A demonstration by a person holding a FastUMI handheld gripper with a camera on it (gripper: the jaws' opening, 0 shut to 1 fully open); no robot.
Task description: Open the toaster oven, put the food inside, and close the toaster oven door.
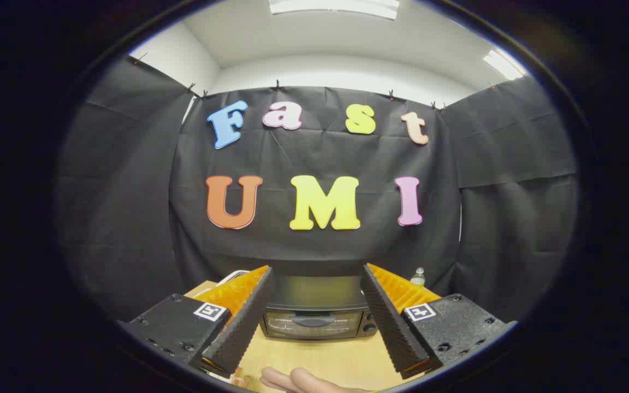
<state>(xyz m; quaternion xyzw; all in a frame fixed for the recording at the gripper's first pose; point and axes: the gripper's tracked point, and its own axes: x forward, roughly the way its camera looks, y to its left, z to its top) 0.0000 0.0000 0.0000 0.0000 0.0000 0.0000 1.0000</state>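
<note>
**A:** What is the biggest thing in front of you?

**B:** The booth's black cloth wall (314,164), hung across the far side and wrapping round to your left and right. Above it you can see a white ceiling with strip lights (333,5).

**A:** And below that?

**B:** A light wooden table (320,357) running from near you to the foot of the cloth. At its far end sits the toaster oven (317,311), straight ahead and beyond your fingers.

**A:** How does the oven look?

**B:** It is a dark, boxy unit with a flat top. Its front faces you: a glass door with a curved handle across it, and small round knobs down the right side. The door is shut.

**A:** What is your gripper (314,319) doing?

**B:** Its two fingers are spread wide apart, grasping nothing. The oven shows in the gap between them, well apart from both.

**A:** Anything smaller?

**B:** A small clear bottle (417,277) stands far right, beside the oven. Nearest to you, part of a hand (298,381) rests on the table, just below the fingers.
</note>
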